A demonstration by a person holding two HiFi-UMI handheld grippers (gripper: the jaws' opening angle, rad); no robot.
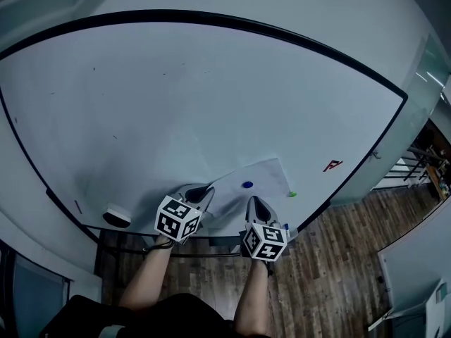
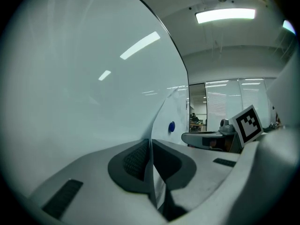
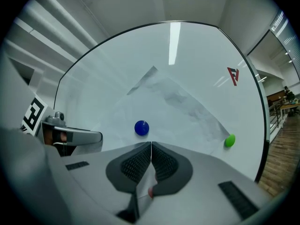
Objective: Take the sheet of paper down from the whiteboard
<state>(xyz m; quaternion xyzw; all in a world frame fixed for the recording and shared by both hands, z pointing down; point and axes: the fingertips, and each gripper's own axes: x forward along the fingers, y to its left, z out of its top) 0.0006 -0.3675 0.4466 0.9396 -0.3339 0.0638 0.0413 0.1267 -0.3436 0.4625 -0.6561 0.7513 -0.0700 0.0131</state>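
A white sheet of paper (image 1: pixel 262 177) hangs low on the whiteboard (image 1: pixel 176 97), pinned by a blue magnet (image 1: pixel 247 185) and a green magnet (image 1: pixel 292 193). My left gripper (image 1: pixel 204 191) is shut on the sheet's left edge; in the left gripper view the paper (image 2: pixel 164 118) runs straight between the closed jaws (image 2: pixel 150 146), bowed off the board. My right gripper (image 1: pixel 254 203) is shut on the sheet's bottom edge (image 3: pixel 151 146), just below the blue magnet (image 3: pixel 141 127). The green magnet (image 3: pixel 229 140) holds the sheet's (image 3: pixel 178 102) right corner.
A red magnet (image 1: pixel 332 165) sits on the board to the right of the sheet. An eraser (image 1: pixel 116 217) rests on the board's lower left rim. Wooden floor (image 1: pixel 338 259) lies below, and a glass wall (image 1: pixel 423 97) stands at the right.
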